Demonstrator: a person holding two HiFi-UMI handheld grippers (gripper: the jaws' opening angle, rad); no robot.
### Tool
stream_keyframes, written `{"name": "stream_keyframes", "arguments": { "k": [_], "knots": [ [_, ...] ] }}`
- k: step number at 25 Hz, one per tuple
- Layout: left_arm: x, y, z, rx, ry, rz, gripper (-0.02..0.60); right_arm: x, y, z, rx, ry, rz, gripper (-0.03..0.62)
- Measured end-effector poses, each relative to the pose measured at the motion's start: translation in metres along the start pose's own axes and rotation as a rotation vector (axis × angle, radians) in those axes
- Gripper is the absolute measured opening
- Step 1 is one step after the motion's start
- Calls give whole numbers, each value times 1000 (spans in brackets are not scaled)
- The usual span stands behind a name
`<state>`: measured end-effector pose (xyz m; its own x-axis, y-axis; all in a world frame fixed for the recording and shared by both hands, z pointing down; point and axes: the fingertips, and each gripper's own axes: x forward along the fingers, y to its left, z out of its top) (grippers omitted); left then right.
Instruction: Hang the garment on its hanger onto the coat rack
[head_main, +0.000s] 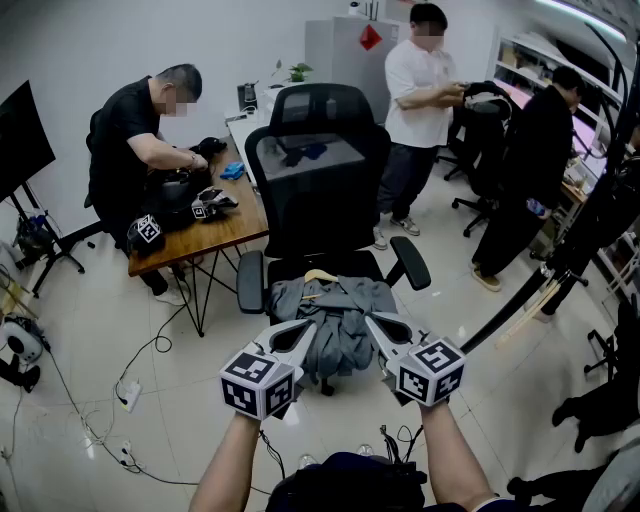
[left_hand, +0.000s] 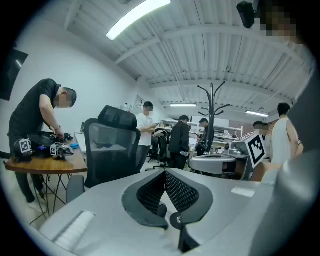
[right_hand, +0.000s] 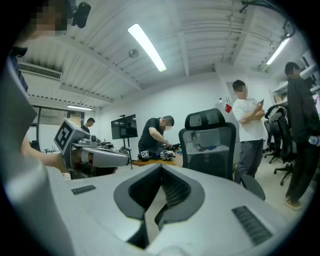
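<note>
A grey garment (head_main: 335, 318) lies crumpled on the seat of a black office chair (head_main: 315, 165), and its wooden hanger (head_main: 320, 275) shows at the top of the heap. My left gripper (head_main: 311, 324) hovers over the garment's left side, jaws shut with nothing between them. My right gripper (head_main: 369, 318) hovers over the right side, also shut and empty. The black coat rack (head_main: 560, 262) stands at the right. In the left gripper view the coat rack (left_hand: 212, 117) rises beyond the chair (left_hand: 111, 150), above the shut left gripper (left_hand: 165, 173). The right gripper (right_hand: 161, 169) points towards the chair (right_hand: 209, 145).
A wooden table (head_main: 215, 230) with gear stands at the left, a person (head_main: 135, 150) bent over it. Two other people (head_main: 420, 110) stand behind the chair near more office chairs (head_main: 490, 150). Cables and a power strip (head_main: 128, 396) lie on the tiled floor.
</note>
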<state>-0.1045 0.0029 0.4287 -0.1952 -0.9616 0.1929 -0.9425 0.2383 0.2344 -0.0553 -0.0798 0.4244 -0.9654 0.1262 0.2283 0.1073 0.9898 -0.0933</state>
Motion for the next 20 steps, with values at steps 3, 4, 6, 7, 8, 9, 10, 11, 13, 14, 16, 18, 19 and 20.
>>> {"name": "stream_keyframes", "arguments": {
  "k": [3,4,6,7,8,9,10,11,13,14,16,18,19,20],
  "knots": [
    [2,5,2,6,1,-4,2,5,-2,1,-2,-1,-8,9],
    [2,7,2,8,1,-6,2,7,-3,2,-4,-2,-12,9],
    [2,12,4,11,-1,-12,2,12,-3,2,-8,-2,-22,9],
    [3,15,4,11,0,-16,2,15,-3,2,-12,0,-27,9],
    [4,18,3,11,1,-20,2,18,-3,1,-17,4,-30,9],
    [5,22,3,11,2,-22,2,22,-4,1,-23,7,-30,9],
    [8,25,2,11,3,-23,2,25,-6,0,-26,9,-30,21],
    [11,29,2,9,4,-24,2,28,-8,0,-28,11,-30,20],
    [19,34,1,6,10,-24,2,34,-17,0,-26,14,-35,20],
    [24,37,0,5,15,-23,2,37,-22,0,-25,14,-38,20],
    [37,43,-3,2,26,-18,2,44,-36,-1,-20,16,-39,20],
    [53,49,-4,1,32,-12,2,54,-54,-3,-16,19,-33,21],
    [62,52,-4,4,32,-12,2,60,-65,-5,-13,21,-30,21],
    [72,55,-3,8,31,-13,2,66,-77,-7,-11,23,-28,21]
  ]
}}
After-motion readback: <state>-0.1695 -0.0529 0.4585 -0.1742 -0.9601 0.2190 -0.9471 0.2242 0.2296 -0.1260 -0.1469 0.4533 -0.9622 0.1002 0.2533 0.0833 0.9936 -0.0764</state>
